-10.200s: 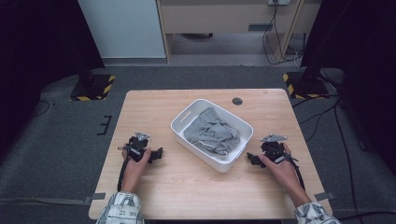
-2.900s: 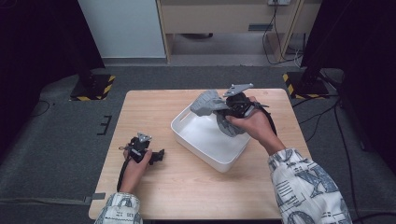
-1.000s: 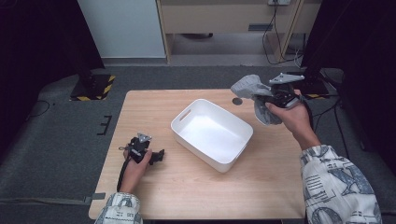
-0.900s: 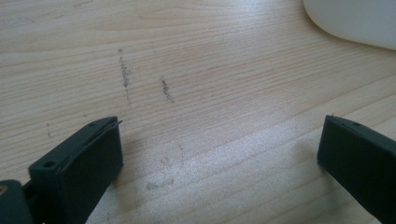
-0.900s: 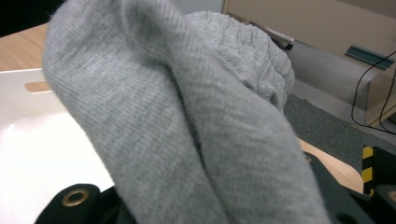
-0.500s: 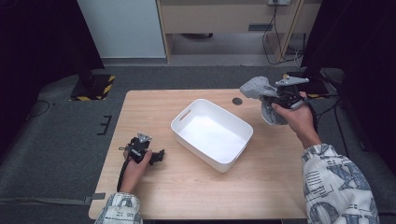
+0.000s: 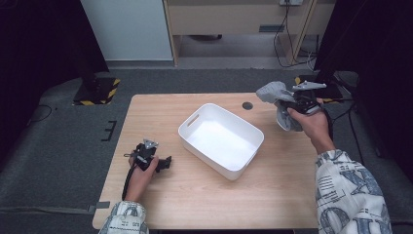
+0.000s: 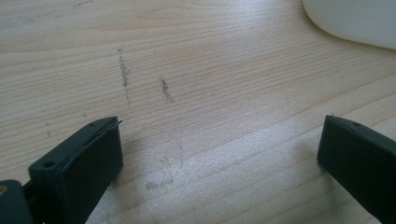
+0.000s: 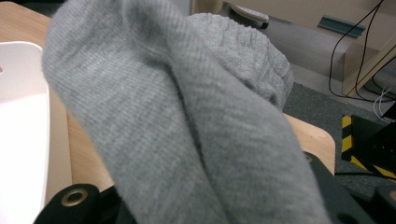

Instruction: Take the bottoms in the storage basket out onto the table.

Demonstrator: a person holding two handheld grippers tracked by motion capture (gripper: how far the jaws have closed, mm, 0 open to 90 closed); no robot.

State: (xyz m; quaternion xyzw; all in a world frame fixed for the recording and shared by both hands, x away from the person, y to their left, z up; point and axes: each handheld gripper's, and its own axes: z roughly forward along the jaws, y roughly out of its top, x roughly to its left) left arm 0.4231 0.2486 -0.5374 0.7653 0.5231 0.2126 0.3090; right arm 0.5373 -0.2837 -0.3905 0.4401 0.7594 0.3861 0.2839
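Note:
A grey knitted cloth [image 7: 278, 102] hangs bunched above the table's far right corner, and my right gripper [image 7: 288, 105] is shut on it. In the right gripper view the cloth [image 9: 187, 116] drapes over the jaws and hides them. The white bin [image 7: 221, 141] stands empty at the middle of the wooden table [image 7: 272, 195]. My left gripper [image 7: 166, 162] rests on the table at the front left, a short way left of the bin. Its jaws stand wide apart over bare wood, so the left gripper [image 8: 219, 140] is open with nothing in it.
A small dark round disc [image 7: 247, 105] lies on the table behind the bin. One corner of the bin [image 8: 355, 21] shows at the upper right of the left gripper view. Cables and yellow-black floor markers [image 7: 100, 92] lie on the floor beyond the table.
The cloth lay in the bin at first. My right gripper lifted it out and carried it to the far right, and over the last second it moved a little right and down. The left gripper stayed put.

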